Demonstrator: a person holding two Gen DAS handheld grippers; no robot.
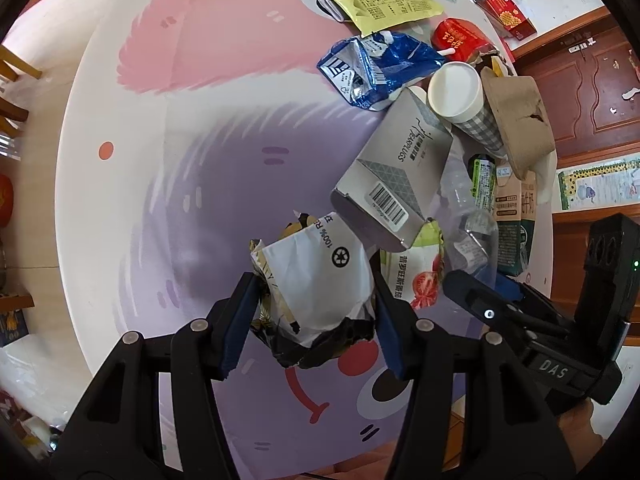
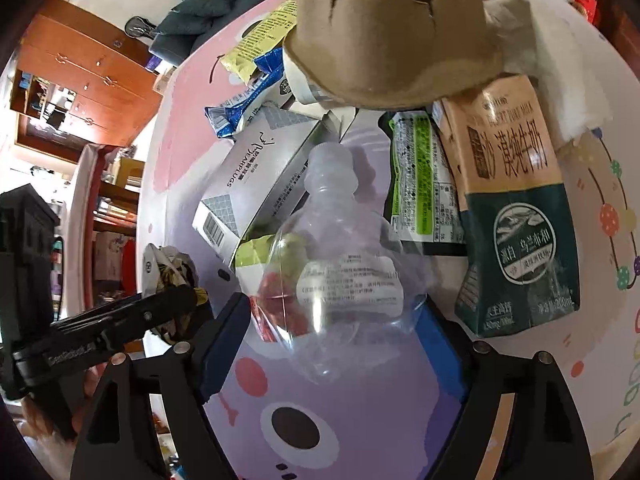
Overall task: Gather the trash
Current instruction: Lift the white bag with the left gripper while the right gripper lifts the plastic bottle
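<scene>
Crumpled white wrapper [image 1: 316,288] pinched in the left gripper [image 1: 312,316] over the cartoon-printed table [image 1: 160,184], clear plastic bottle [image 2: 332,280] clasped between the right gripper [image 2: 340,344] fingers, earplug box [image 1: 394,176], milk carton [image 2: 516,216] and paper cup [image 1: 460,96] heaped near the table's edge.

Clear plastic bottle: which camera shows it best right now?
The right wrist view: the clear plastic bottle fills the centre, lying between the right gripper fingers, neck pointing away. The left wrist view shows it only small, at the side, partly behind the grey box.
</scene>
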